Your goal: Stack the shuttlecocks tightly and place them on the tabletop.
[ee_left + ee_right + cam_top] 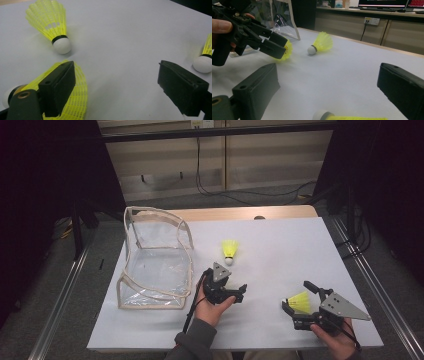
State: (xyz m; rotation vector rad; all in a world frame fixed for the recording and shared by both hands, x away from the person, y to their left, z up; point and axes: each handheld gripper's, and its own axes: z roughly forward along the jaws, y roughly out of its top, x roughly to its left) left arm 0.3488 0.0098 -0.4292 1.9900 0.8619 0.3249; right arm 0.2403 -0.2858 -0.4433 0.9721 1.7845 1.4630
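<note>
Standing wide apart, the right gripper (pixel 298 306) brackets a shuttlecock (pixel 299 301) without pressing it, seemingly lined up for pickup; left gripper (pixel 234 292), likewise wide, hovers beside a second shuttlecock (pixel 75 100); a third (pixel 229 251) lies beyond, clear pouch (pixel 155 260) propped open, likely for loading

Three shuttlecocks: far shuttlecock (pixel 229 251), left shuttlecock (pixel 72 97) and near-right shuttlecock (pixel 298 302), all with neon-yellow mesh skirts, white corks, black bands. Both grippers, left gripper (pixel 227 292) and right gripper (pixel 298 300): black, grey plates on top. Pouch (pixel 152 260) at left: clear, beige-trimmed. Table cover (pixel 280 245): plain white. Sleeve (pixel 197 340): grey.
</note>
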